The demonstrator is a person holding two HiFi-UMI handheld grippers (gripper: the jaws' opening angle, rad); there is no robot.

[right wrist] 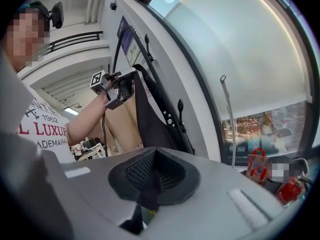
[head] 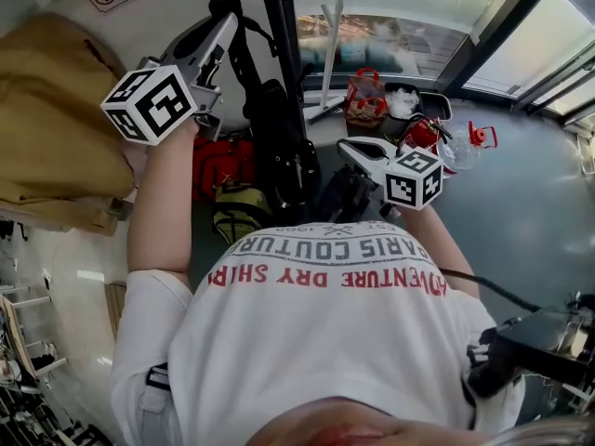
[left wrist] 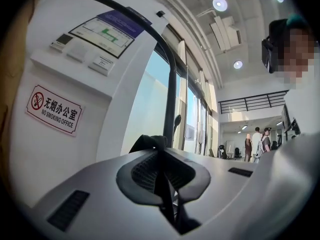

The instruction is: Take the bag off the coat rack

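Note:
A black bag (head: pixel 279 147) hangs against the coat rack's dark pole (head: pixel 279 26). Its black strap (head: pixel 244 54) runs up to my left gripper (head: pixel 226 21), which is raised high and shut on the strap. The left gripper view shows the strap (left wrist: pixel 150 143) looped above the pads and pinched between them at my left gripper (left wrist: pixel 162 179). Lower down, my right gripper (head: pixel 346 151) is shut on black fabric of the bag's body. In the right gripper view the bag (right wrist: pixel 150 114) hangs below the left gripper (right wrist: pixel 131 81), and my right gripper (right wrist: pixel 150 184) pinches dark cloth.
A tan coat (head: pixel 56 119) hangs at the left. A red bag (head: pixel 223 165) and a yellow-green one (head: pixel 237 212) lie behind the black bag. A red gift bag (head: pixel 365 100) and fire extinguishers (head: pixel 423 133) stand on the floor by the window. People (left wrist: pixel 257 141) stand far off.

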